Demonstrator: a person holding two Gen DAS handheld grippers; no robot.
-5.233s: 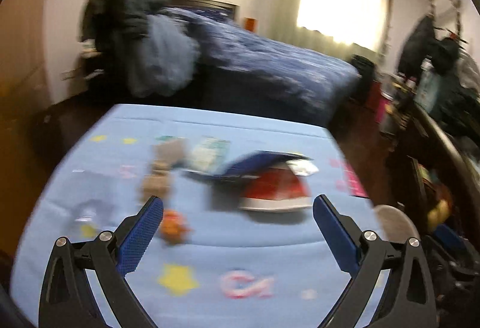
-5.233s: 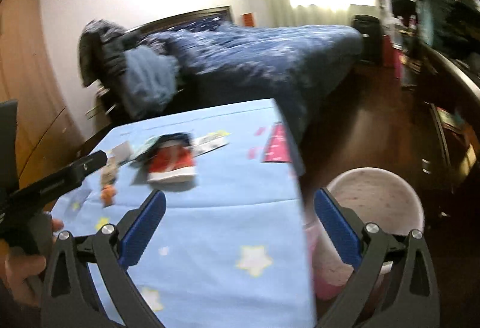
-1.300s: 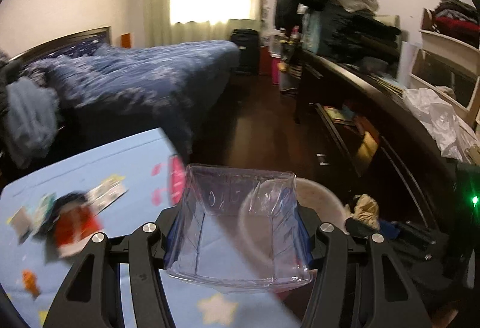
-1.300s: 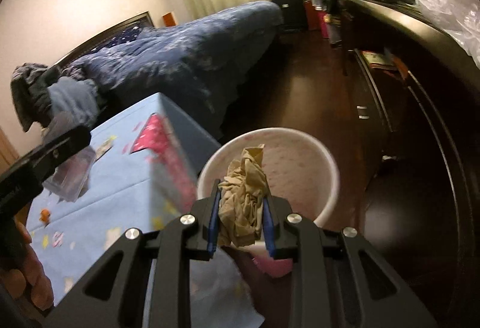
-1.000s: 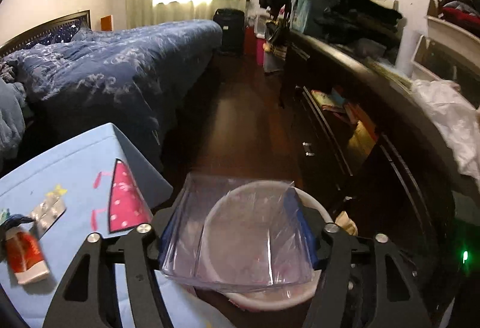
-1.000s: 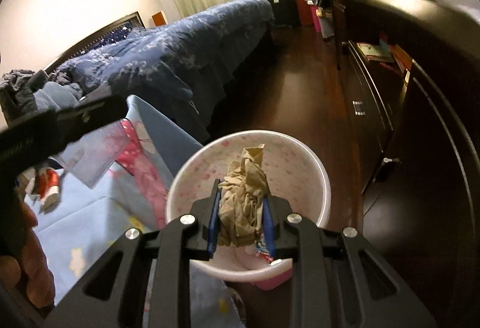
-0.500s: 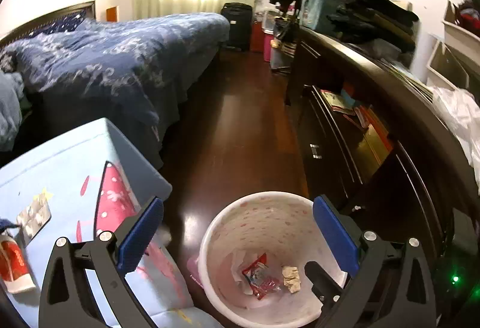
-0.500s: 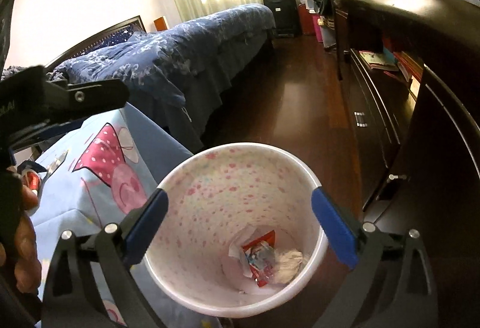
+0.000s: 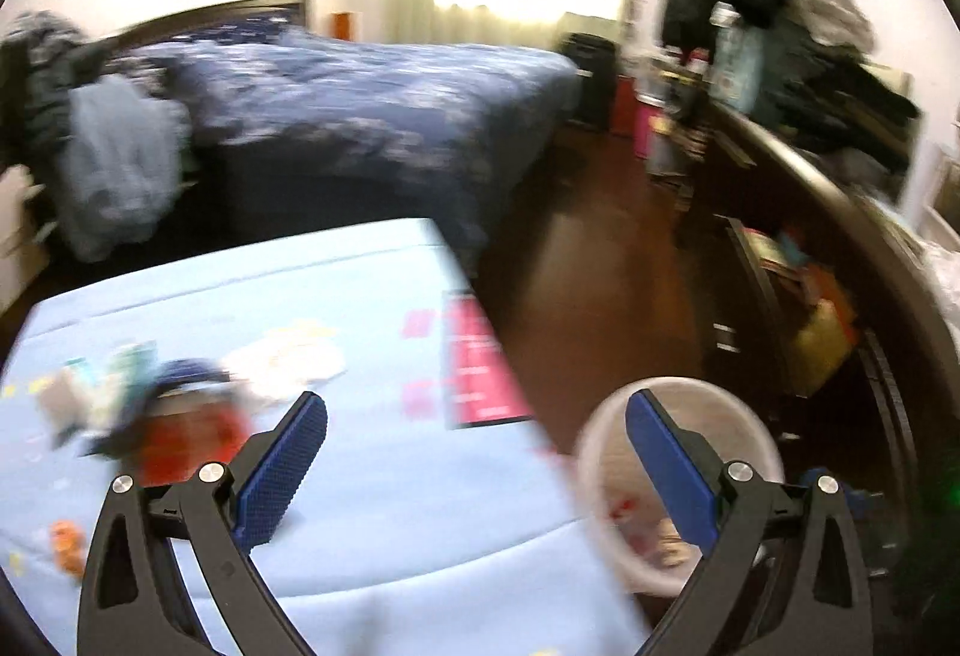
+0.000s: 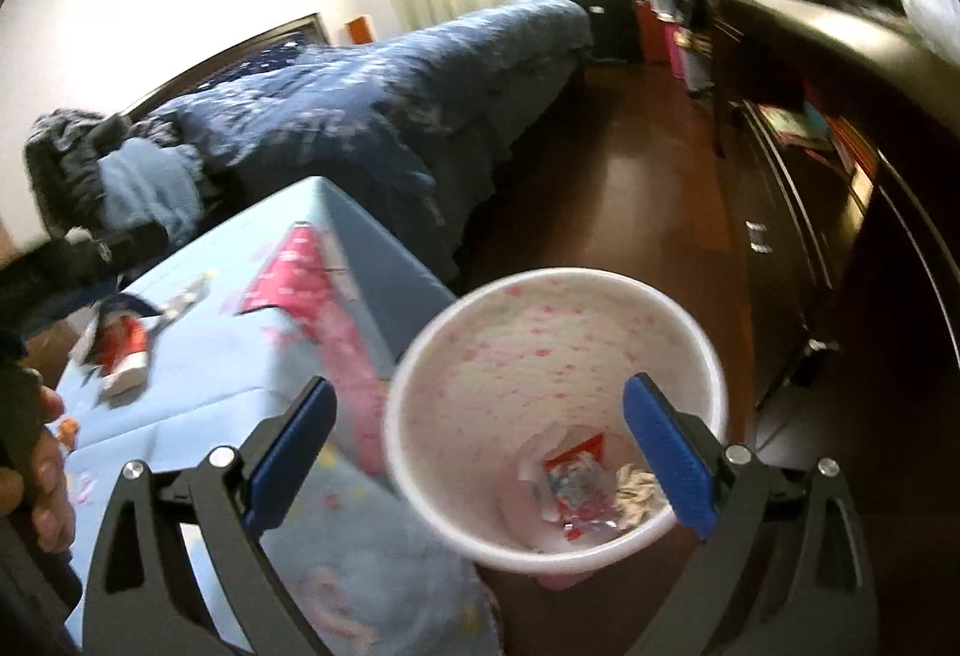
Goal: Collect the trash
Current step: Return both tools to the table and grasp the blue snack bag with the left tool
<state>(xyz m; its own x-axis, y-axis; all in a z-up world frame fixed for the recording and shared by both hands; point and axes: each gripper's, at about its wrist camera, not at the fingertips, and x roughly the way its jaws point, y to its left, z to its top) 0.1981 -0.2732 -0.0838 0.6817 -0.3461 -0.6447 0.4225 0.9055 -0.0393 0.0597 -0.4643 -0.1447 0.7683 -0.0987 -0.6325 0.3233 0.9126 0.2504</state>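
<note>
Both loads gone since the earlier frames: clear plastic tray no longer in left gripper [image 9: 477, 452], crumpled brown wad no longer in right gripper [image 10: 480, 437]; both sets of jaws have just been opening and now stand wide apart with nothing between them. Left wrist view has swung off the bin back toward the table and is blurred. Right gripper hangs over the pink-spotted wastebasket [image 10: 600, 332], lower centre of its frame; a red wrapper [image 10: 576, 467] and pale crumpled scraps lie at its bottom. Remaining trash sits at left of the left wrist frame on the blue star-print tablecloth [image 9: 390, 506]: a red-and-white packet [image 9: 186, 437], a pale flat wrapper [image 9: 288, 356], a small orange scrap [image 9: 66, 542]. Judged light, thin, crinkly, likely slippery; packet best pinched across its raised edge, flat wrapper may need scooping at a corner. Wastebasket touches or nearly touches the table corner, cannot tell which. Bed [image 9: 360, 116] and dark dresser [image 9: 840, 248] stand well apart, no obstruction.
</note>
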